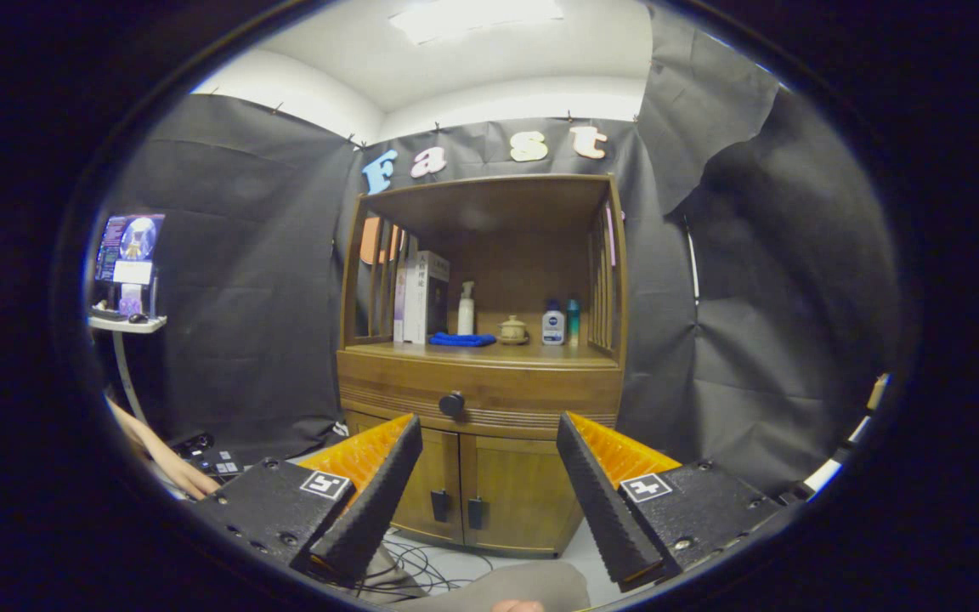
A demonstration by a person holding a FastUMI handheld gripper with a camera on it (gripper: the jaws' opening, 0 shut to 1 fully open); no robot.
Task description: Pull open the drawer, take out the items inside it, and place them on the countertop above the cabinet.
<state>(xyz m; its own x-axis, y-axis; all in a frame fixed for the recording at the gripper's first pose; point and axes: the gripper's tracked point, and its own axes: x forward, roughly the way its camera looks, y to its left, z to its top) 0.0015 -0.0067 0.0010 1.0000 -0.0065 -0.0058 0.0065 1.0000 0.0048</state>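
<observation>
The gripper (488, 429) is spread wide, its two fingers (370, 501) apart and pinching nothing, well short of the brown wooden cabinet (481, 408) that stands ahead against the black cloth wall. The cabinet's wide wooden drawer (506, 391) is shut, and its round dark knob (451, 404) sits beyond the fingers, in the gap between them and nearer the left one. Whatever lies inside the drawer is hidden. On the wooden countertop (532, 350) above the drawer rest a folded blue cloth (462, 339), a white pump bottle (466, 309), a small tan lidded pot (512, 330), a white bottle with a dark blue cap (552, 324), a slim teal bottle (573, 318) and upright white and dark boxes (423, 296). Below the drawer are two closed wooden doors (489, 497) with small dark handles. A person's hand (188, 480) rests off to the left
</observation>
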